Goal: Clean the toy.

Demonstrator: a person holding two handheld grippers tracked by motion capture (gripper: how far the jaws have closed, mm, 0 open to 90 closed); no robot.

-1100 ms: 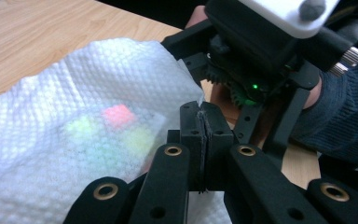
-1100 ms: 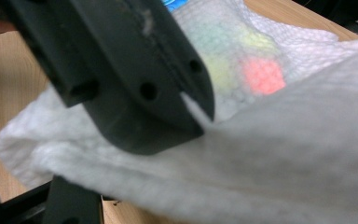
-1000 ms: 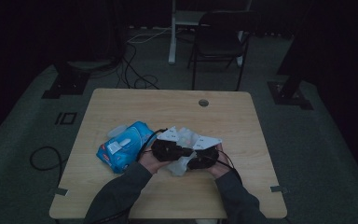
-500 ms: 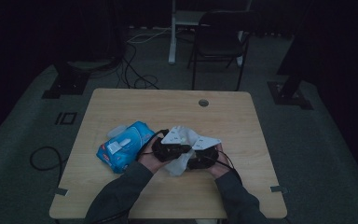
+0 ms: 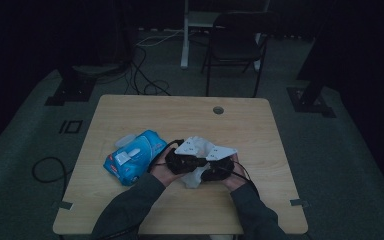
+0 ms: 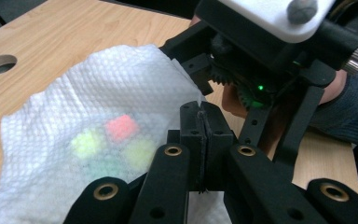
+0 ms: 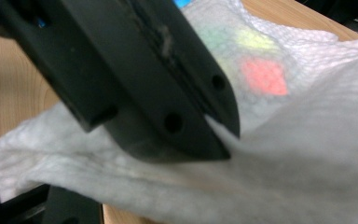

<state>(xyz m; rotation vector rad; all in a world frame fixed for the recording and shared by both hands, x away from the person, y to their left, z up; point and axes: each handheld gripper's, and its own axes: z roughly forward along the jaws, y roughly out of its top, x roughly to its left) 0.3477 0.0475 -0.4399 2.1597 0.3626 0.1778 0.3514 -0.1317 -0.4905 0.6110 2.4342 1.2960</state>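
At the table's middle both hands hold their grippers close together over a white wipe (image 5: 192, 178). My left gripper (image 6: 200, 140) is shut on the wipe's (image 6: 74, 107) near edge; faint red, yellow and green patches show through the sheet. My right gripper (image 6: 191, 65) reaches in from the upper right of the left gripper view, its tips at the wipe's far edge. In the right gripper view, closed black jaws pinch the wipe (image 7: 307, 154) very close to the camera. From above, the left gripper (image 5: 180, 161) and the right gripper (image 5: 215, 170) nearly touch.
A blue pack of wet wipes (image 5: 135, 156) lies just left of the hands. The wooden table (image 5: 230, 125) has a round cable hole (image 5: 218, 110) near its far edge. A dark chair (image 5: 237, 45) and floor cables stand beyond the table.
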